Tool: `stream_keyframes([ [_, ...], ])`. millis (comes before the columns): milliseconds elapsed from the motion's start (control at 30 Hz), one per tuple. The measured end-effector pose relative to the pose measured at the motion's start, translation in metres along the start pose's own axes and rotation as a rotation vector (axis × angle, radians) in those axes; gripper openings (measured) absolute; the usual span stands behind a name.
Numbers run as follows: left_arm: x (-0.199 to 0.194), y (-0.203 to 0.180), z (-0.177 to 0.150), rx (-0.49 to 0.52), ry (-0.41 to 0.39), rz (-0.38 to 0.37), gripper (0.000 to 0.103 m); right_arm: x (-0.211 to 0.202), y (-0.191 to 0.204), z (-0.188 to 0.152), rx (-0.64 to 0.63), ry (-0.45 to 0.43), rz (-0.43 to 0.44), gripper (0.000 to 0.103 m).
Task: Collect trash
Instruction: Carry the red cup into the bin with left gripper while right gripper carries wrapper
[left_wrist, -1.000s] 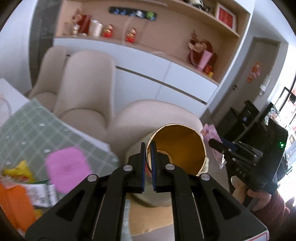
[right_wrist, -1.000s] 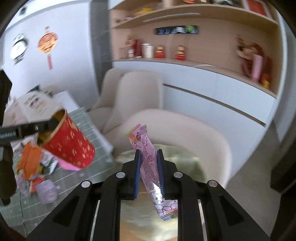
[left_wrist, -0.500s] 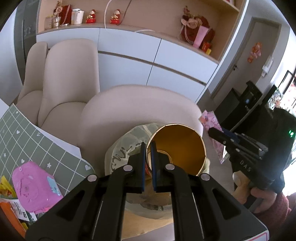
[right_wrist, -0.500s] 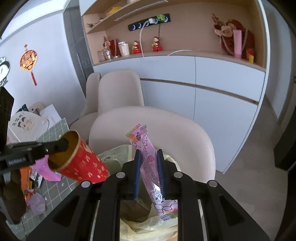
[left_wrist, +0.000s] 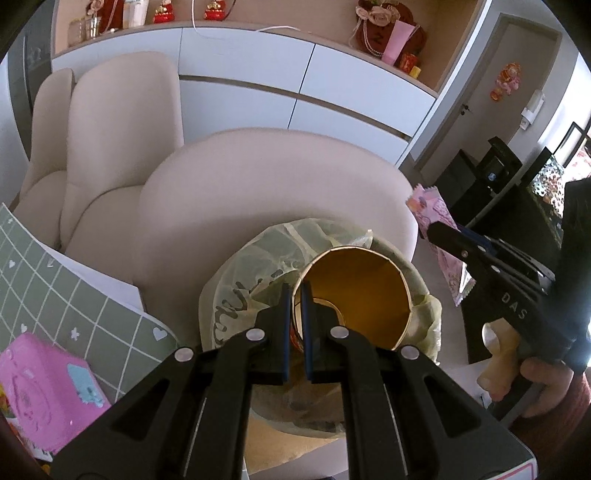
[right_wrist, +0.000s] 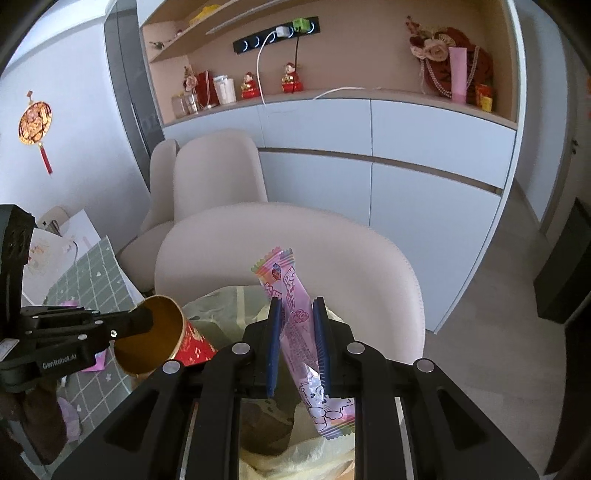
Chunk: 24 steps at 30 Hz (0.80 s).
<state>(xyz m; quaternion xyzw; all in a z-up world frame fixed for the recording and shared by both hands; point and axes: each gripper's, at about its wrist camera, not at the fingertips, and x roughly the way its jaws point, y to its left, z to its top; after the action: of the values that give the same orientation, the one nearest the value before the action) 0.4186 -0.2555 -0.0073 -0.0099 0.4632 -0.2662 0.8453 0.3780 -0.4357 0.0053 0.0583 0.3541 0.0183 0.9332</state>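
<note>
Two handheld grippers hover over a bin (left_wrist: 221, 302) lined with a yellowish bag, just in front of a cream chair (left_wrist: 258, 184). The left gripper (left_wrist: 295, 295) pinches the rim of a red paper cup (left_wrist: 354, 291), fingers nearly together; the cup tilts over the bin, its gold inside showing. To its right, the right gripper (right_wrist: 297, 314) clamps a pink snack wrapper (right_wrist: 295, 314) with a narrow gap, upright above the bag. A green gridded mat (left_wrist: 66, 291) with a pink packet (left_wrist: 40, 387) lies on the left.
</note>
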Motion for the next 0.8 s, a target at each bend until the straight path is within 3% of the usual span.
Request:
stream_keyframes([
  [633,0.035,-0.001,-0.008,0.047,0.056,-0.011,0.005,0.028,-0.003,0.01,-0.012,0.021,-0.01,0.018],
  [733,0.033,-0.002,-0.006,0.047,0.047,-0.008,0.026,0.029,-0.004,0.01,-0.01,0.021,-0.01,0.018],
  [800,0.026,-0.002,-0.004,0.05,0.023,-0.003,0.031,0.029,-0.004,0.011,-0.01,0.021,-0.006,0.018],
])
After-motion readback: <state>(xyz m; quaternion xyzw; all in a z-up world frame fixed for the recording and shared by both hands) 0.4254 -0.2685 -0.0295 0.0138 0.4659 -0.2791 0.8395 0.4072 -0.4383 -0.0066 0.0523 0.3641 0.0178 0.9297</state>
